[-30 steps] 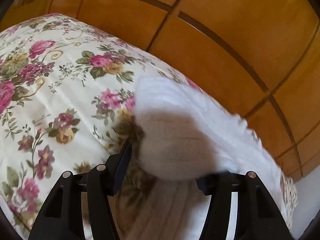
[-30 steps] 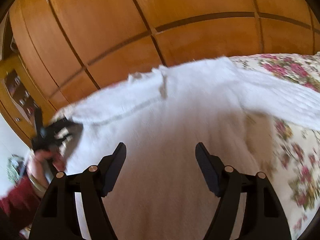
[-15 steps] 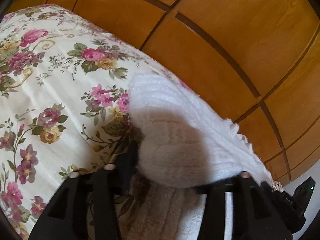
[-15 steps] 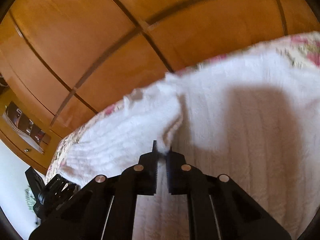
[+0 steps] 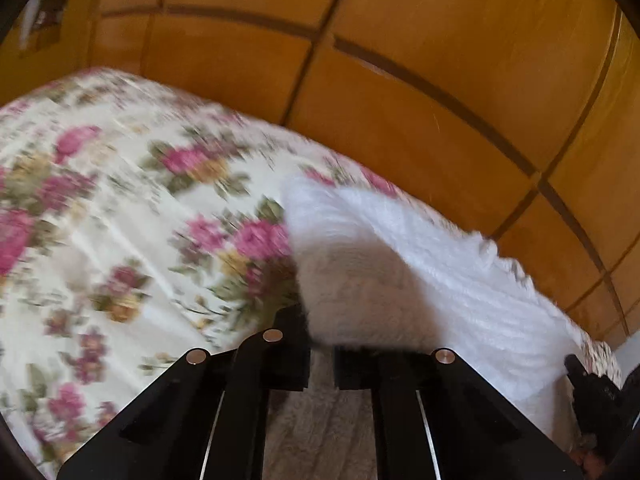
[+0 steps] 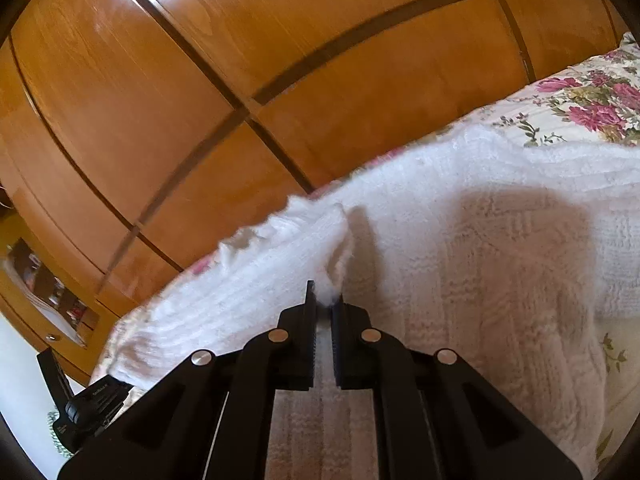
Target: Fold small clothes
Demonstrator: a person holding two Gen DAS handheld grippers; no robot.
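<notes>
White knit garment [image 6: 480, 264] on floral bedspread [image 5: 100, 220]: right tongs [image 6: 324, 304] clamp its edge at 12 o'clock; left tongs [image 5: 322, 348] nearly closed, gripping its fold.

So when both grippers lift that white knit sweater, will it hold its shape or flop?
Probably flop: the white knit sweater already sags in folds from the right gripper. The left gripper's pinch bunches it too. Its fuzzy knit likely grips the floral bedspread rather than sliding.

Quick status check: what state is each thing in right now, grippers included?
Left gripper: shut on sweater edge.
Right gripper: shut on a pinched bit of sweater.
Sweater: white knit, partly lifted, rest lying on bedspread.
Bedspread: floral, spread flat under sweater.
Wardrobe: doors closed.
</notes>
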